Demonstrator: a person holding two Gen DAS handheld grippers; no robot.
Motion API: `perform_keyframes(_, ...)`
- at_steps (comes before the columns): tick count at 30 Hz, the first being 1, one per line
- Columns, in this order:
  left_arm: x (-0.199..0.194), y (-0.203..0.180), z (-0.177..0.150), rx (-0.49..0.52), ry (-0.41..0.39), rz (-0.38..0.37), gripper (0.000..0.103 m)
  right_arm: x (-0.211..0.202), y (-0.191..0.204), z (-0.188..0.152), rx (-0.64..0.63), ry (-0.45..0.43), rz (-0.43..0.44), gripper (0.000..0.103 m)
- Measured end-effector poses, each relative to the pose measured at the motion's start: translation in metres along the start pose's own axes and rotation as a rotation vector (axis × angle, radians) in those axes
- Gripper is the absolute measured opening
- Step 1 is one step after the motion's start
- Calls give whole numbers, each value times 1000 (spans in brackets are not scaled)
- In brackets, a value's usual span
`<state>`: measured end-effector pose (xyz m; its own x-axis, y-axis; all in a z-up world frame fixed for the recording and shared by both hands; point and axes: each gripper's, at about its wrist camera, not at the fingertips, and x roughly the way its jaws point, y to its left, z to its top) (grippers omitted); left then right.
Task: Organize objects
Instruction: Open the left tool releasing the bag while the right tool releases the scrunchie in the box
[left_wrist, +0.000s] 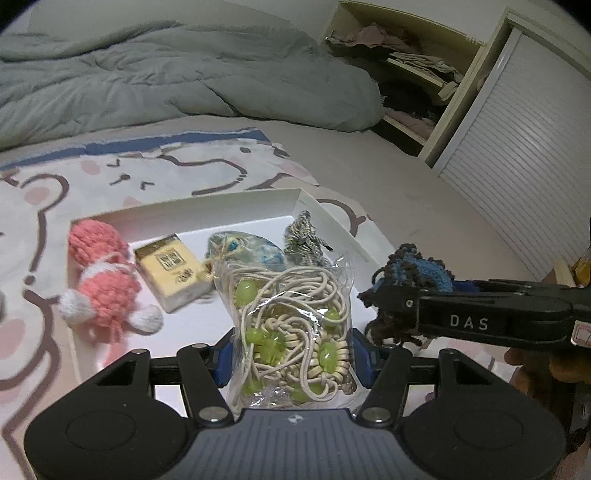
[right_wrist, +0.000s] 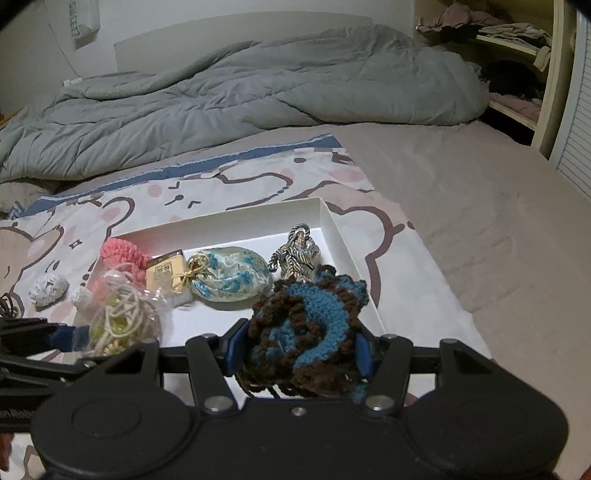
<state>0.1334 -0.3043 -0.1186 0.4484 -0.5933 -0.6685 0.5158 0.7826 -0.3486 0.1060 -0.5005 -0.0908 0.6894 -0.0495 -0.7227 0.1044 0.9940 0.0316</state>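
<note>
A shallow white box (left_wrist: 236, 206) (right_wrist: 332, 221) lies on a patterned sheet on the bed. In it are a pink knitted toy (left_wrist: 103, 280) (right_wrist: 122, 254), a yellow packet (left_wrist: 173, 269) (right_wrist: 166, 273), a blue-white pouch (left_wrist: 251, 251) (right_wrist: 232, 277) and a braided cord bundle (left_wrist: 304, 236) (right_wrist: 297, 251). My left gripper (left_wrist: 295, 363) (right_wrist: 77, 338) is shut on a clear bag of cord and green beads (left_wrist: 291, 325) (right_wrist: 122, 317) above the box's near edge. My right gripper (right_wrist: 301, 349) (left_wrist: 384, 299) is shut on a blue-and-brown crochet piece (right_wrist: 306, 332) (left_wrist: 417, 269) over the box's right side.
A crumpled white ball (right_wrist: 48, 290) lies on the sheet left of the box. A grey duvet (left_wrist: 166, 74) (right_wrist: 240, 92) is heaped at the back. An open wardrobe with clothes (left_wrist: 413, 74) (right_wrist: 517, 55) and a slatted door (left_wrist: 524, 155) stand at the right.
</note>
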Motion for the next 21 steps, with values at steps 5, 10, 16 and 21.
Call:
perform_keyframes(5,9,4,-5,-97,-34,-54,83,6,-1,-1,-2,19,-12,59)
perform_keyframes(10,13,2,-5,-73,0,-63,89,7,-5,-2,30,4,-22,71)
perform_keyframes(16,14,9,-4,-89,51,-26,80,6,-3,-1,14,2,-27,71)
perform_keyframes(21,22,18,-9,-126,129,22,57,1,-4,-1,24,-12,-30,70)
